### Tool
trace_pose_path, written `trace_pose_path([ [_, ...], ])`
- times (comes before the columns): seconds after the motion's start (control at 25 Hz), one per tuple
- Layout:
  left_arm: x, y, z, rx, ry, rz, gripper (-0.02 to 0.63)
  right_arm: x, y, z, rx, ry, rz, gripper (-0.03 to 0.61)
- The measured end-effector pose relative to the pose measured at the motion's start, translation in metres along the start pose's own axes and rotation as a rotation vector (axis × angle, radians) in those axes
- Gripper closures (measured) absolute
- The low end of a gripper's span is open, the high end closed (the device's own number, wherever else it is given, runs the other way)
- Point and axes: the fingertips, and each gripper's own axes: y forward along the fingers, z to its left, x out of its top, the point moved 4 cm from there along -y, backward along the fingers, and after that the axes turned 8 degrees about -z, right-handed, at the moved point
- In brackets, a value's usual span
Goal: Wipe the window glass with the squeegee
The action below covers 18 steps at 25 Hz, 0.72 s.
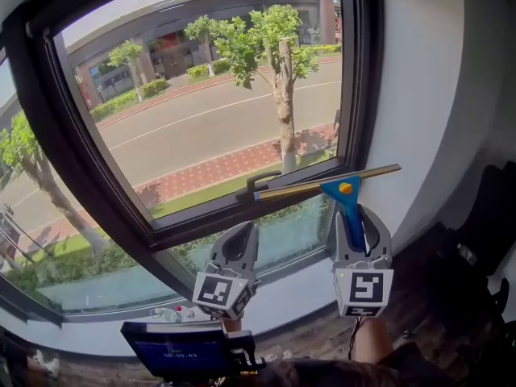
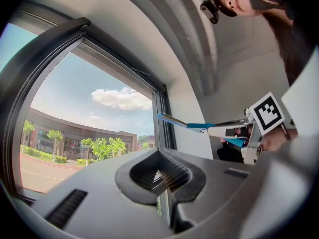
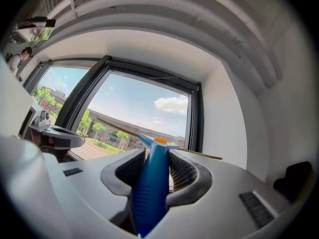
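A squeegee with a blue handle (image 1: 348, 208) and a long brass-coloured blade (image 1: 322, 185) is held upright in front of the window's lower right corner. My right gripper (image 1: 352, 220) is shut on the blue handle (image 3: 152, 183), and the blade (image 3: 199, 154) lies crosswise above the jaws. The blade is near the dark window frame (image 1: 351, 95); I cannot tell if it touches the glass (image 1: 201, 111). My left gripper (image 1: 242, 234) hangs to the left below the frame bar, jaws together and holding nothing (image 2: 160, 176). From there the squeegee (image 2: 184, 125) shows to its right.
A dark window handle (image 1: 256, 182) sits on the frame bar just left of the blade. A white wall (image 1: 419, 95) flanks the window on the right. A lower pane (image 1: 282, 236) and a white sill (image 1: 290, 301) lie below. A small blue-screened device (image 1: 173, 349) is at the bottom.
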Motion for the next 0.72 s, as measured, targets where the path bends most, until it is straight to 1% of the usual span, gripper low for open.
trace_pose_path([
  [0.12, -0.002, 0.011, -0.005, 0.030, 0.008, 0.006, 0.612, -0.007, 0.010, -0.013, 0.020, 0.006, -0.004, 0.437],
  [0.28, -0.005, 0.020, -0.001, 0.064, 0.029, 0.014, 0.612, -0.015, 0.026, -0.019, 0.048, 0.021, -0.008, 0.437],
  [0.52, -0.015, 0.033, 0.022, 0.100, 0.049, 0.019, 0.612, -0.026, 0.054, -0.016, 0.073, 0.027, -0.019, 0.437],
  [0.72, -0.035, 0.042, 0.045, 0.105, 0.034, 0.004, 0.612, -0.041, 0.075, -0.001, 0.079, 0.016, -0.018, 0.437],
])
